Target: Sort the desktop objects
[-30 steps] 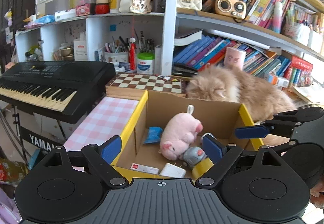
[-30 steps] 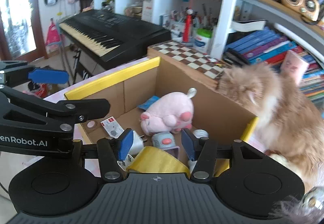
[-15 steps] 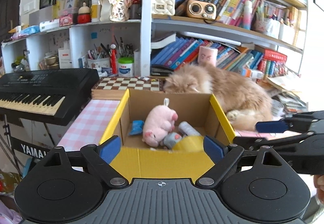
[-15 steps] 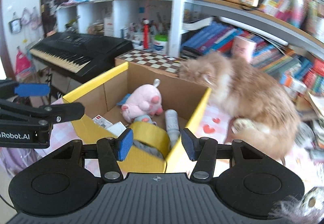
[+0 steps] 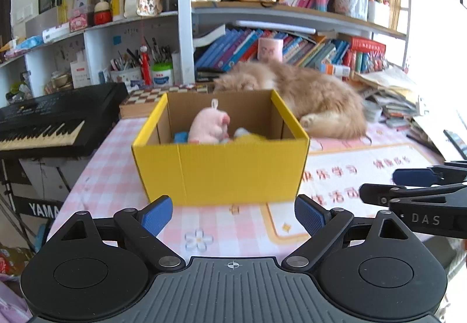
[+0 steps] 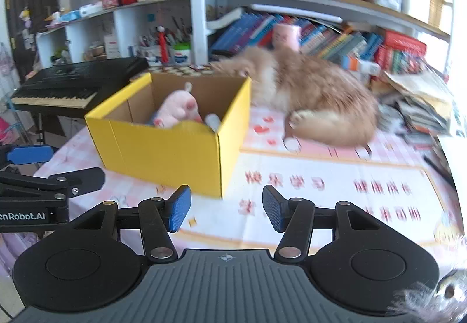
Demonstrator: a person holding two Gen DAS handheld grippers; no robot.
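left gripper (image 5: 232,215) spread, empty | right gripper (image 6: 226,207) spread, empty | yellow cardboard box (image 5: 224,168) just ahead, pink plush pig (image 5: 208,127) inside | advice: steer clear of sleeping ginger cat (image 6: 318,104)

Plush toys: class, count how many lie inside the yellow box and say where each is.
1. A pink plush pig lies toward the back middle of the yellow box, among smaller items. The box's front wall hides the floor, so another could be out of sight.

Bare tablecloth (image 5: 221,223) lies before the box (image 5: 227,168); the cat (image 5: 315,101) crowds its far right side.
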